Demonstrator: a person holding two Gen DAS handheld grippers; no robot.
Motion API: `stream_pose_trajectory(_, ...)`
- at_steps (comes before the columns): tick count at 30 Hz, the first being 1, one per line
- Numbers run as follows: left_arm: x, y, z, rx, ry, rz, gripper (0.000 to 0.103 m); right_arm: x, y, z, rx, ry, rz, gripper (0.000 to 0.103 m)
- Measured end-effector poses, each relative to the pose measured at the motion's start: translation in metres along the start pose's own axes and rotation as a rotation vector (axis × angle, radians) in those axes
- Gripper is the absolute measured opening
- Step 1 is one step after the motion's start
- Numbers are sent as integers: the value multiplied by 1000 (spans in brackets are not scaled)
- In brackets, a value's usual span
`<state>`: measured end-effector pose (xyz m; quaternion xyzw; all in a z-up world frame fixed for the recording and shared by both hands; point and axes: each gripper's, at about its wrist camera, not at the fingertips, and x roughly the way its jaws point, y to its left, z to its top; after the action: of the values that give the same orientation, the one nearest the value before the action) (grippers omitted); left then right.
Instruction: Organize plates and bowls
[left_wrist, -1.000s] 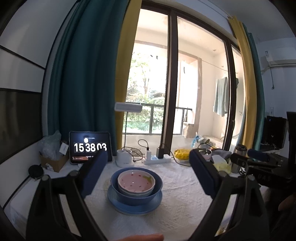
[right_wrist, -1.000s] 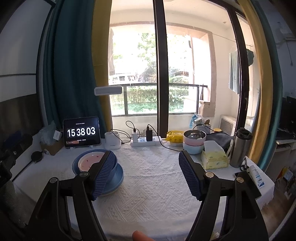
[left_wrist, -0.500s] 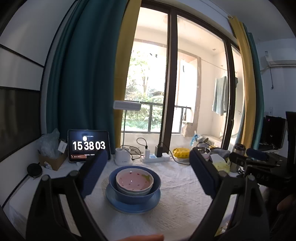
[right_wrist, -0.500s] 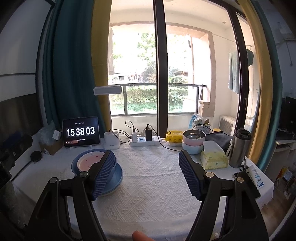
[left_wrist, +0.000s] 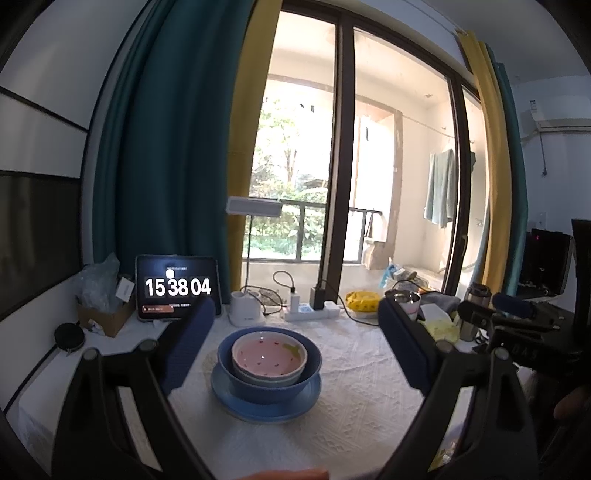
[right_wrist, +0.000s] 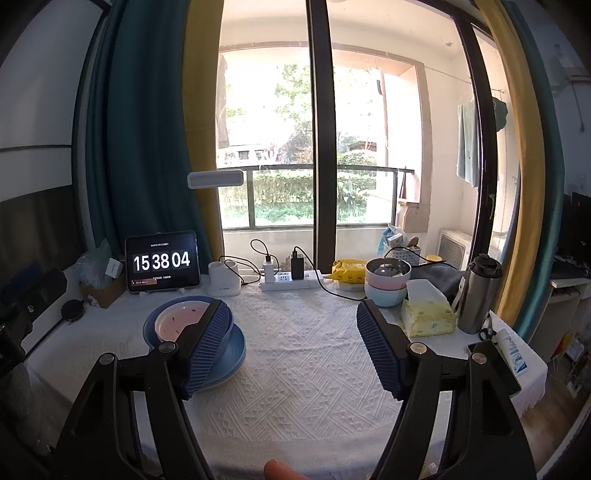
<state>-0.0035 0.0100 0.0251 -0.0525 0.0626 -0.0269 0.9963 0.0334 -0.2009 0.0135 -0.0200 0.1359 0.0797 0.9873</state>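
A pink bowl (left_wrist: 269, 356) sits nested in a dark blue bowl (left_wrist: 269, 387), which stands on a light blue plate (left_wrist: 266, 406) on the white tablecloth. My left gripper (left_wrist: 295, 332) is open and empty, held above and in front of this stack. The stack also shows in the right wrist view (right_wrist: 177, 321), partly behind my right gripper's left finger. My right gripper (right_wrist: 291, 332) is open and empty over the middle of the table. A second stack of bowls (right_wrist: 386, 282), metal on pink on pale blue, stands at the back right.
A tablet clock (right_wrist: 161, 261), a white lamp base (right_wrist: 224, 282) and a power strip (right_wrist: 290, 280) line the back edge. A tissue pack (right_wrist: 426, 314), a steel flask (right_wrist: 480, 299) and a tube (right_wrist: 511, 352) stand at the right.
The left gripper has drawn slightly back and up from the stack, which now sits a little lower in its view. The right gripper has barely moved. Both stay open.
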Motion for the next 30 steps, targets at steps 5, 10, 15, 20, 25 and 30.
stream_pose_trajectory(5, 0, 0, 0, -1, 1, 1, 91, 0, 0, 0, 1, 1, 1, 75)
stream_pose_trajectory(10, 0, -1, -1, -2, 6, -2, 91, 0, 0, 0, 0, 0, 1, 75)
stream_pose_trajectory(15, 0, -1, -1, -2, 7, -2, 91, 1, 0, -2, 2, 1, 0, 75)
stream_pose_trajectory(20, 0, -2, -1, -2, 9, -3, 91, 1, 0, -2, 1, 4, 2, 75)
stream_pose_trajectory(25, -1, -3, -1, -2, 10, -2, 91, 3, -1, -4, 11, 9, 7, 75)
stream_pose_trajectory(30, -1, -2, -1, -2, 9, -3, 91, 4, -2, -4, 13, 11, 7, 75)
